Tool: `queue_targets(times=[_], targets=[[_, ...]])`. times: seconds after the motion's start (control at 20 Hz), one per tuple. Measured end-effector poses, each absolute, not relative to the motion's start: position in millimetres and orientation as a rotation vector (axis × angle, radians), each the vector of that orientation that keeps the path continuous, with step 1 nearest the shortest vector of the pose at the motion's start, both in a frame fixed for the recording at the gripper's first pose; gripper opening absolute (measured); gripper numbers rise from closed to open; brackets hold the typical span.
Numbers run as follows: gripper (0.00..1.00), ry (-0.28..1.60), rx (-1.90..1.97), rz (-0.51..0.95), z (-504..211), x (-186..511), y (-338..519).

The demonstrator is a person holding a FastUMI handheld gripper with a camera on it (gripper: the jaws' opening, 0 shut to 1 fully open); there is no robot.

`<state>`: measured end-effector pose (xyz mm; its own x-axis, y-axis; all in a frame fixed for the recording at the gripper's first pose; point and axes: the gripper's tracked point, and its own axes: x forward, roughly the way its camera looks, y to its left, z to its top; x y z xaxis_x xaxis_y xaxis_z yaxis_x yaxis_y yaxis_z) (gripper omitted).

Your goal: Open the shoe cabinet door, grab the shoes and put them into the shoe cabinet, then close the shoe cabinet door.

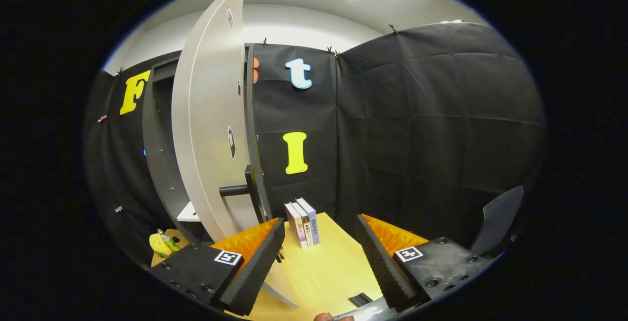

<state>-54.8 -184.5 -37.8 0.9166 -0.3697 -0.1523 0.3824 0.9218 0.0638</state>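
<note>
The shoe cabinet (159, 164) stands beyond my left finger, a tall dark box. Its pale grey door (206, 129) is swung wide open toward me, edge-on, with a dark bar handle (245, 189) on its outer face just above my left fingertip. A white shelf (189, 213) shows inside the cabinet low down. My gripper (321, 257) is open, fingers spread wide with nothing between them, hovering over the yellow wooden tabletop (319, 272).
Three upright books (302, 223) stand on the table just ahead, between the fingers. A yellow object and a small bottle (164, 243) lie left of my left finger. A dark chair back (498, 218) rises on the right. A small black item (360, 299) lies near my right finger.
</note>
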Motion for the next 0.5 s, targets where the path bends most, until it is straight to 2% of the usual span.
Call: queue_targets(times=[0.5], targets=[[0.98,0.136,0.091,-0.199,-42,-41,-102]])
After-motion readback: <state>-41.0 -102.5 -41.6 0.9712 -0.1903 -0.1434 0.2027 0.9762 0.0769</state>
